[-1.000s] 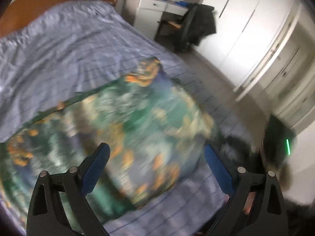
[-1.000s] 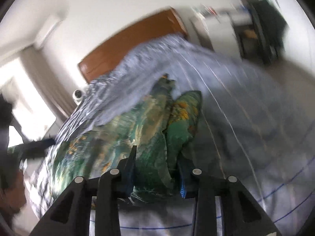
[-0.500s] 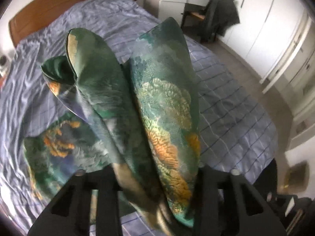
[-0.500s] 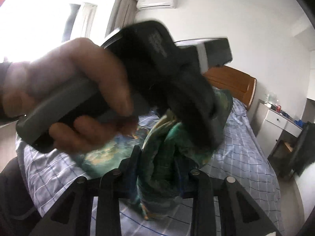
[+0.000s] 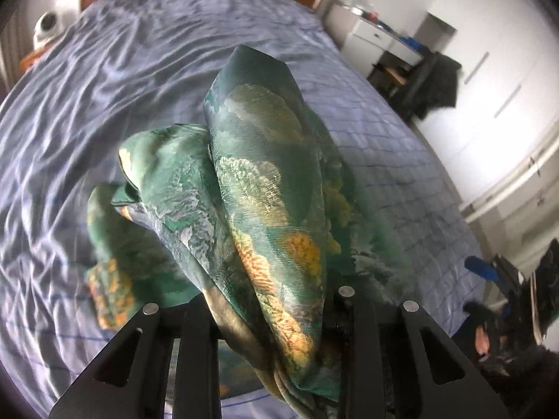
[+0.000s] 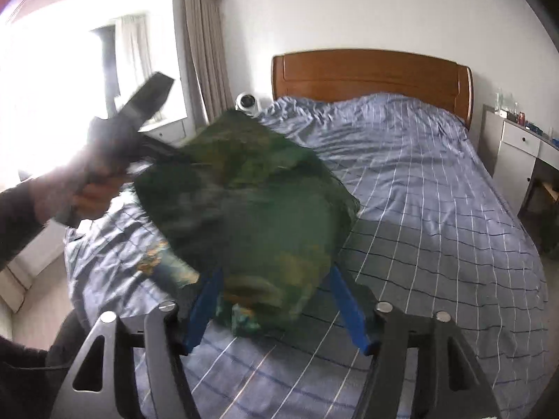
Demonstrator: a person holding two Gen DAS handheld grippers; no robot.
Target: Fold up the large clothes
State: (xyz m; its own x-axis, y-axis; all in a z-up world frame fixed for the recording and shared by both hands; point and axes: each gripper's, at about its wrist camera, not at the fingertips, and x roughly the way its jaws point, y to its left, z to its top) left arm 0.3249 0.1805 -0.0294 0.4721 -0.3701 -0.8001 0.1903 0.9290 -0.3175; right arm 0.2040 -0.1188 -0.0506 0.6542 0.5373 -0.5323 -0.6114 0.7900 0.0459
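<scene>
A large green garment with orange and grey print hangs bunched over the blue checked bed. My left gripper is shut on a fold of it and holds it above the sheet; its fingertips are hidden by the cloth. In the right wrist view the garment is blurred in the air, held by the left gripper's body in the person's hand. My right gripper is open, its blue fingers spread on either side of the hanging cloth.
A wooden headboard stands at the far end of the bed. A white round camera sits by the bed's far left corner. A white desk and a dark chair stand to the right, with white wardrobes beyond.
My right gripper has opened and let go of the garment. My left gripper closed on the garment a second ago and still holds it up; the cloth swings.
</scene>
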